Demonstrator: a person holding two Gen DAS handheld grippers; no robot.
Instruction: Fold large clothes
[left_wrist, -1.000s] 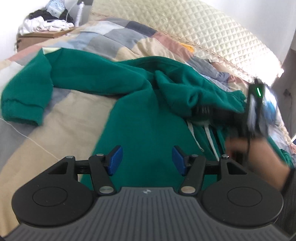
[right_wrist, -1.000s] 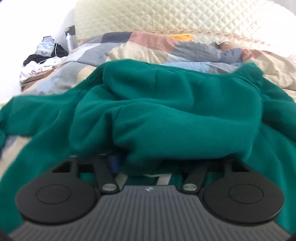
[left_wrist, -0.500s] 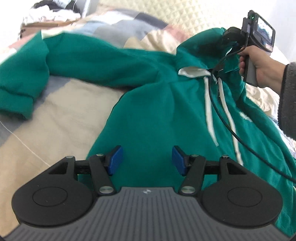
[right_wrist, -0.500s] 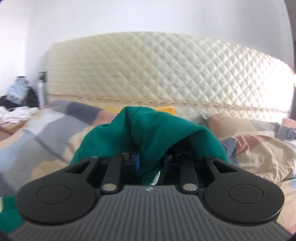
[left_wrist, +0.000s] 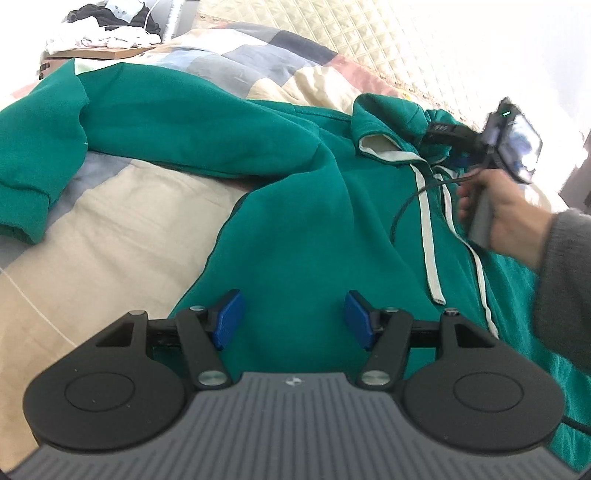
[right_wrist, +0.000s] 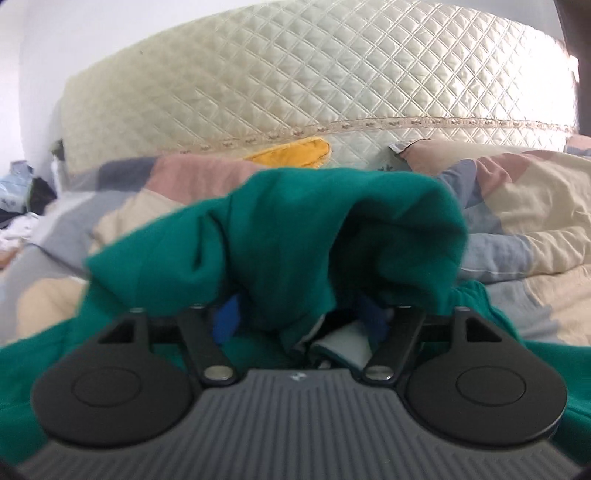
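Note:
A green hoodie with white drawstrings lies front-up on the patchwork bed; one sleeve stretches to the left. My left gripper is open and empty, just above the hoodie's chest. My right gripper has its blue pads spread apart, with the green hood bunched loosely between and over them. In the left wrist view the right gripper sits at the hood, by the neckline.
A patchwork quilt covers the bed. A quilted cream headboard stands behind. A yellow pillow corner and a patchwork pillow lie by it. A side table with piled clothes stands at the far left.
The right gripper lifted the hood off the chest and carried it toward the headboard, baring the drawstrings. Its jaws have since spread apart. The left gripper stayed open over the chest.

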